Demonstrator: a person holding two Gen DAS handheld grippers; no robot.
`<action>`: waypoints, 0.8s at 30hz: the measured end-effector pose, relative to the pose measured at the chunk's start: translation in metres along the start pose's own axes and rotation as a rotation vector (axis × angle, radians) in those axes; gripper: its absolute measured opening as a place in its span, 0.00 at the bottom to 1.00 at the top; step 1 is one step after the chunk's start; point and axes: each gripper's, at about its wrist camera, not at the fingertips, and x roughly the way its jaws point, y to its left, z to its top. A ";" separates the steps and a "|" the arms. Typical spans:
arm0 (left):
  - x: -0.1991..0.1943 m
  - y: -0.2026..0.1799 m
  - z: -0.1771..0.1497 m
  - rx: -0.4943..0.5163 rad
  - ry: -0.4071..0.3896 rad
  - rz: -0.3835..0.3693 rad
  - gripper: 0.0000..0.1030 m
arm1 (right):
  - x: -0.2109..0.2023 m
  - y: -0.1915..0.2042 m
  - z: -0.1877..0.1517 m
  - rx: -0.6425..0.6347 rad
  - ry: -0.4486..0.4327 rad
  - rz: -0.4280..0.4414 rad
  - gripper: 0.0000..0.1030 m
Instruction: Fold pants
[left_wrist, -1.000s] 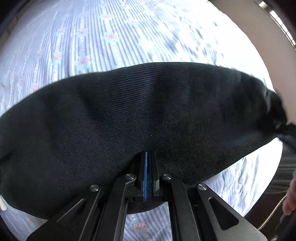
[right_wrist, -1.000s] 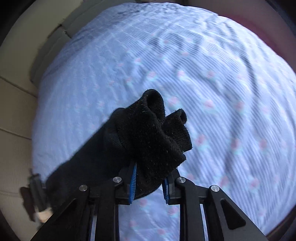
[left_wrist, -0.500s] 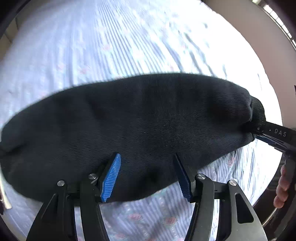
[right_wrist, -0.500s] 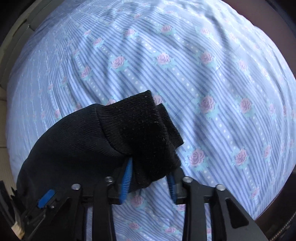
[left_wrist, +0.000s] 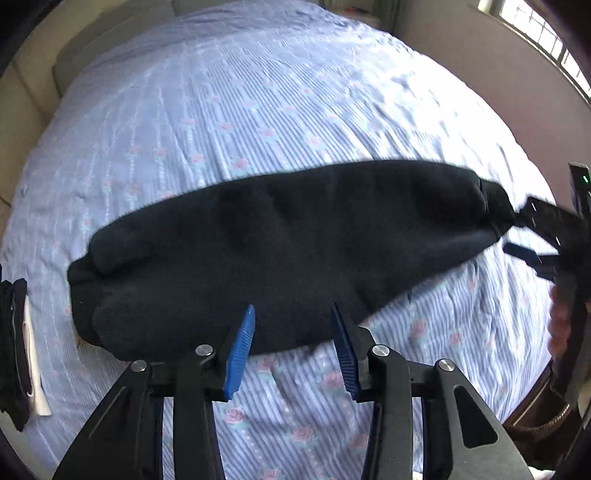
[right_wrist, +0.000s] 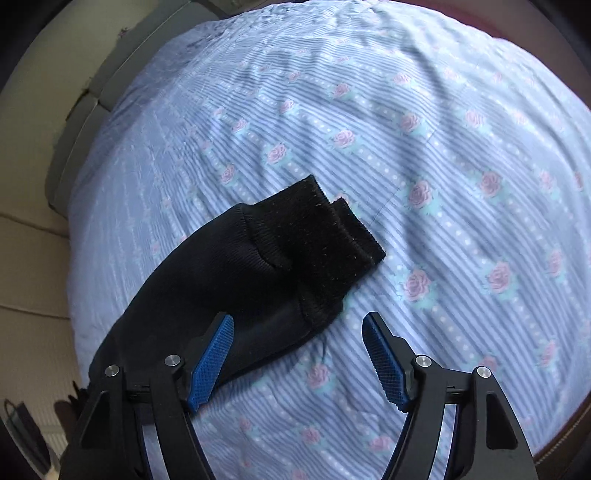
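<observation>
In the left wrist view the left claw (left_wrist: 291, 319) stands released, its two blue-padded fingers (left_wrist: 240, 347) spread wide with nothing between them; their tips reach just to the near edge of the black pants (left_wrist: 288, 251), and whether they touch the cloth cannot be told. The pants lie folded into a long dark band across the bed (left_wrist: 258, 110), resting flat on the blue striped sheet printed with pink roses. At the band's right end the right claw (left_wrist: 532, 236) shows as a blurred dark shape with a blue pad, close beside the bunched cuff end. At the far left edge a small pile of dark and white clothing (left_wrist: 18, 350) sits on the sheet, apart from the pants. In the right wrist view the right claw (right_wrist: 297, 334) is likewise released, jaws wide apart and holding nothing. Its left finger (right_wrist: 212, 363) lies over the near edge of the pants (right_wrist: 236, 280), while the right finger hangs over bare sheet. Just beyond the fingertips the ribbed cuffs (right_wrist: 325, 236) lie flat, one stacked on the other, on the bed (right_wrist: 443, 166). Farther off, the sheet runs up to a padded beige headboard (right_wrist: 33, 240) at the left.
</observation>
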 end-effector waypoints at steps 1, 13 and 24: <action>-0.003 -0.003 -0.010 -0.002 0.003 -0.007 0.40 | 0.007 -0.004 0.003 0.036 -0.006 0.012 0.70; 0.014 -0.017 0.000 0.009 0.024 0.001 0.36 | 0.056 -0.020 0.033 0.042 0.020 0.133 0.49; 0.058 -0.043 0.004 -0.001 0.116 -0.078 0.31 | -0.033 0.017 0.039 -0.030 -0.031 0.200 0.13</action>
